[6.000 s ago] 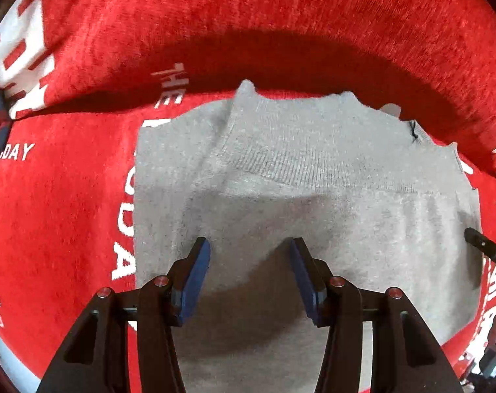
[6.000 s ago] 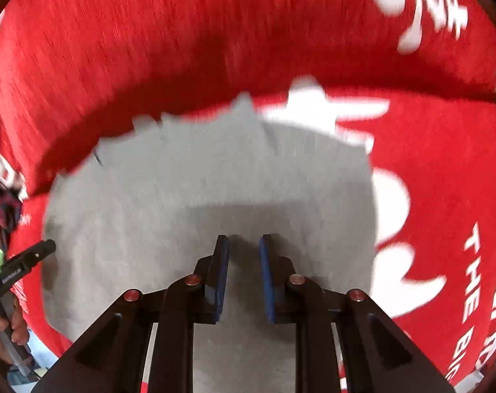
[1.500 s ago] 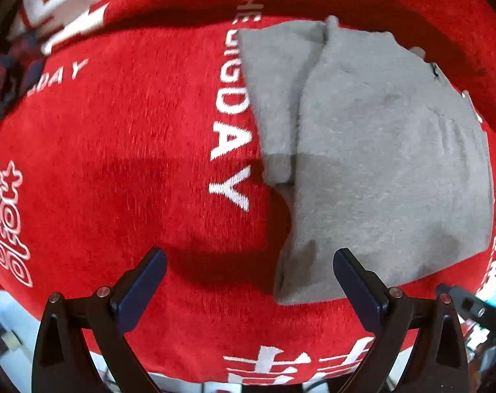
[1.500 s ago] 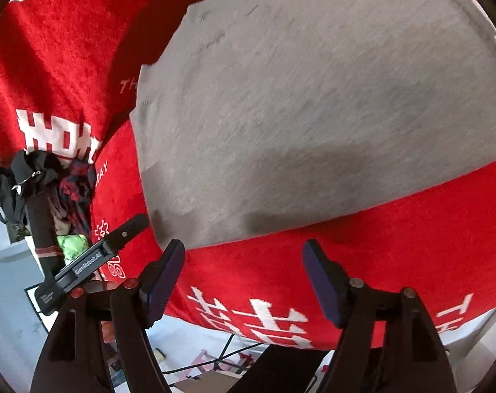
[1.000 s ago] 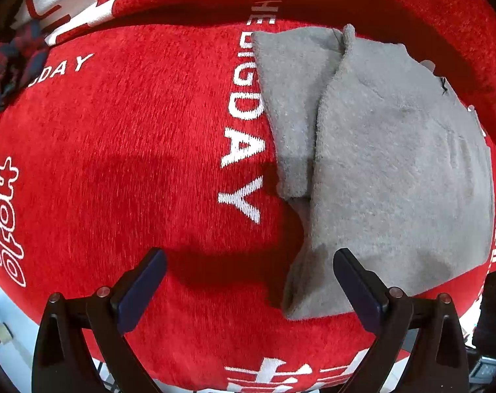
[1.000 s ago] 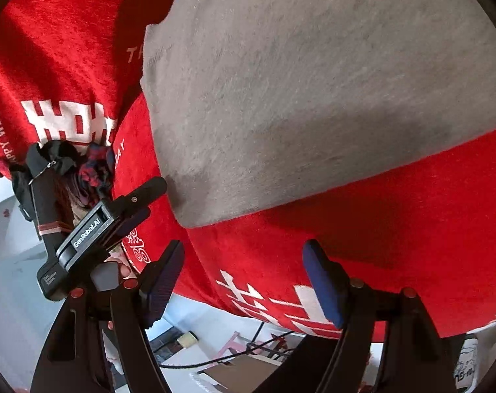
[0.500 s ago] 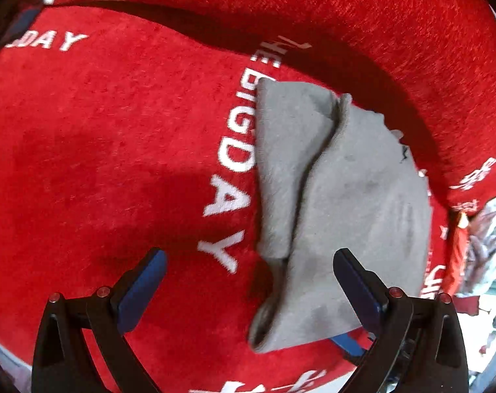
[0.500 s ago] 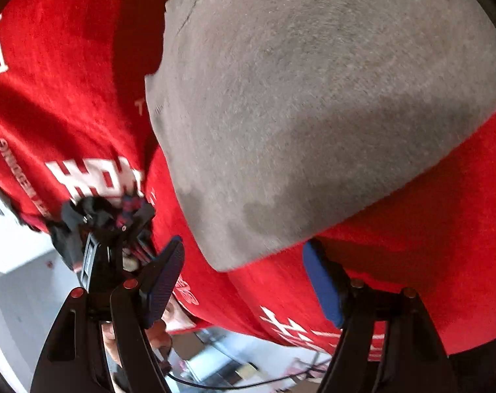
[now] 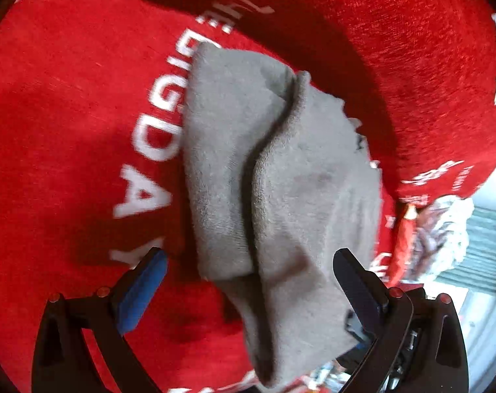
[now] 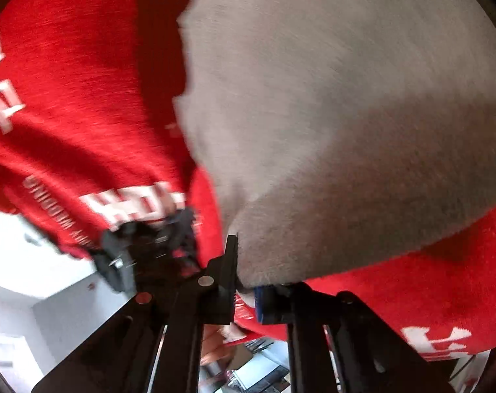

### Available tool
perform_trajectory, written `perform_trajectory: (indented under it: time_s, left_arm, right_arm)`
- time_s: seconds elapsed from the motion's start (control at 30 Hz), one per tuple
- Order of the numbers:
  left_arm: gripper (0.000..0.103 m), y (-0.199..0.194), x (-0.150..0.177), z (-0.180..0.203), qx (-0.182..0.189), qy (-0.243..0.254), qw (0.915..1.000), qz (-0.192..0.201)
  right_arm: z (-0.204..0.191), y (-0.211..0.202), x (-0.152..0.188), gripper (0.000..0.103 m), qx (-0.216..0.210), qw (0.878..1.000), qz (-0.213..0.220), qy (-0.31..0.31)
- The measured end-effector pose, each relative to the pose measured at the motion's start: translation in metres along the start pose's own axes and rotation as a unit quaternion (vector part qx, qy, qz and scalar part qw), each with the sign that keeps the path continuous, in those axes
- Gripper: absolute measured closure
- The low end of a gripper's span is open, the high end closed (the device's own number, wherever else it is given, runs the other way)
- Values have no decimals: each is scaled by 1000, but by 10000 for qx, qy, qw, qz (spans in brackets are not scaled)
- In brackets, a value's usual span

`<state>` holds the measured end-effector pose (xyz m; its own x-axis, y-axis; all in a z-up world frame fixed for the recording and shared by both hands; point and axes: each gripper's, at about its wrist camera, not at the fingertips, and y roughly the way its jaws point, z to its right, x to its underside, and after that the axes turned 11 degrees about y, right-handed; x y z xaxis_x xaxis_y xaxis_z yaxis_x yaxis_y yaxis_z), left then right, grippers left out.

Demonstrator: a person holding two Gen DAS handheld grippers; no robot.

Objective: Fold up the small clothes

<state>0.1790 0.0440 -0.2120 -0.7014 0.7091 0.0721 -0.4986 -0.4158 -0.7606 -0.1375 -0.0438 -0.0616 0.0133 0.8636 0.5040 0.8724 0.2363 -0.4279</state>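
Red lettered cloth (image 9: pixel 68 131) covers the bench under a folded grey garment (image 9: pixel 280 180).
Right tool (image 10: pixel 246 290) pinches the garment's near corner at the bench edge; left tool (image 9: pixel 248 281) angles down over it, fingers spread wide, gripping nothing.

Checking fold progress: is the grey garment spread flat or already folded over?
Folded over: on the grey garment one layer overlaps another along a raised edge, lying on the red cloth.

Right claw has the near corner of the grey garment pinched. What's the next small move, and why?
Probably close the left claw on the grey garment: its pads stand open around the near edge while the right claw is shut on the corner, so both ends lift together.
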Motion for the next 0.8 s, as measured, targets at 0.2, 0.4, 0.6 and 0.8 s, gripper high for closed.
perform_trajectory:
  time_s: [0.2,0.4,0.6,0.8]
  left_arm:
    - [1,30,-24,17,702,-144,9974,-55]
    - [29,59,-40,59,-59,449,9988,-171]
    - [37,62,-37,73,-645,980,9928,-222]
    - [79,62,-35,83,-1402,1041,9846,41]
  right_arm:
    - [-27,-12,2,94,-10,9990,-141,-431]
    - [-22,7,17,93,989,9901,-534,-845]
    - [-42,-26,21,70,2178,9549,-523,-1949]
    - [-71,-64,-37,93,2594,9363,909,-2185]
